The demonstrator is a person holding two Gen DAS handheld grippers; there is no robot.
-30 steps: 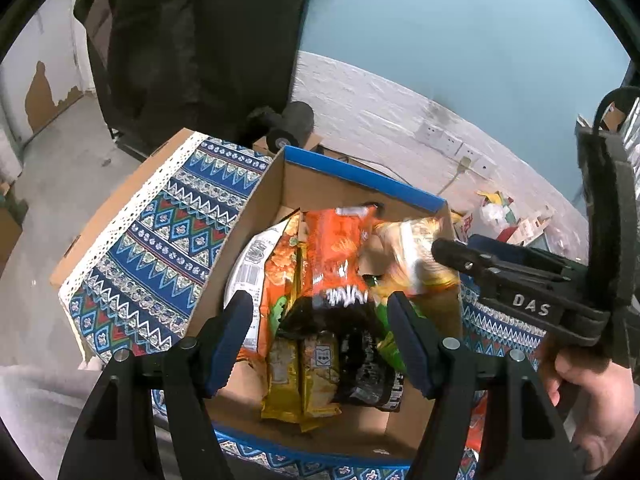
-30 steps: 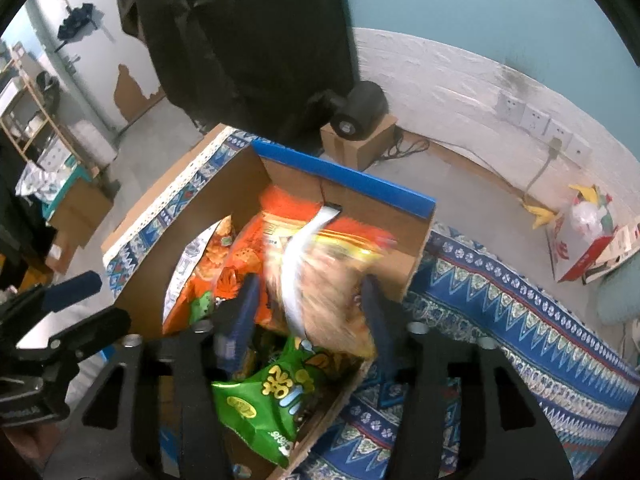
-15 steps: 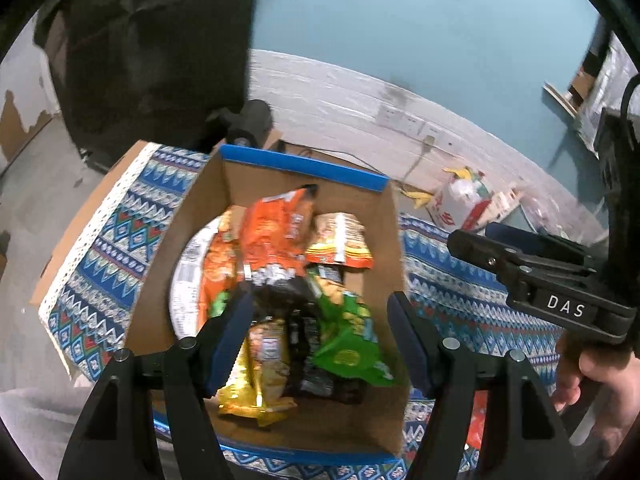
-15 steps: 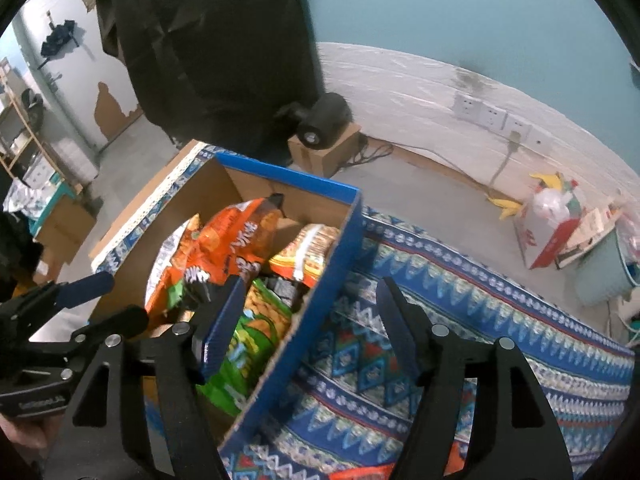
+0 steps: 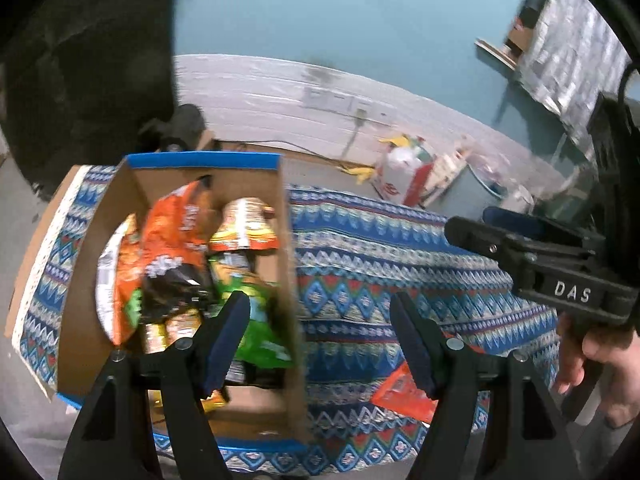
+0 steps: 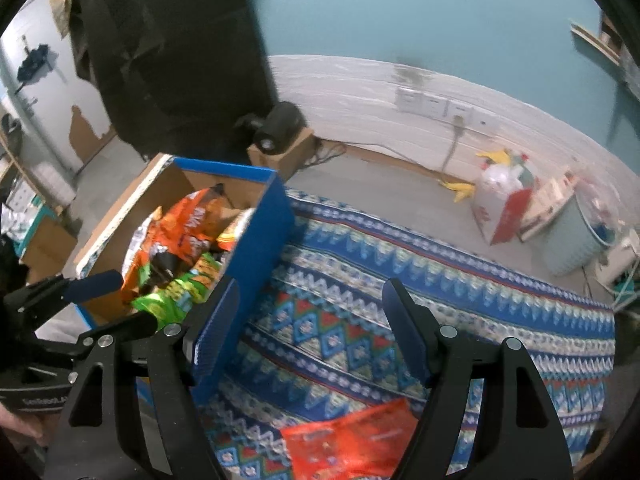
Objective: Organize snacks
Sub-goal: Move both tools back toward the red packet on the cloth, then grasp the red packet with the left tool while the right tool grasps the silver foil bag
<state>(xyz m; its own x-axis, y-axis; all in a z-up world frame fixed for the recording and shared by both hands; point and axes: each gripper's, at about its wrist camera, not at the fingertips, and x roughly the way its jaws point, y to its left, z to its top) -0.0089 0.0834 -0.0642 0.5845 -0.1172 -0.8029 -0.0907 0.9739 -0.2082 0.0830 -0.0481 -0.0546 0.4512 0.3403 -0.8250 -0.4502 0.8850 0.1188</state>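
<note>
- Snack packets (image 5: pixel 176 256) lay packed inside the blue-edged cardboard box (image 5: pixel 200 159) at the desk's left end.
- One red packet (image 6: pixel 352 440) lay loose on the patterned cloth (image 6: pixel 420 280), outside the box.
- My left hand-held gripper (image 5: pixel 320 344) was spread wide, holding nothing.
- My right hand-held gripper (image 6: pixel 310 332) likewise stood wide, empty.

My left gripper (image 5: pixel 320 340) hangs with its jaws spread wide and nothing between them. My right gripper (image 6: pixel 310 336) is likewise spread and empty, my right hand (image 5: pixel 600 364) wrapped around its handle.
</note>
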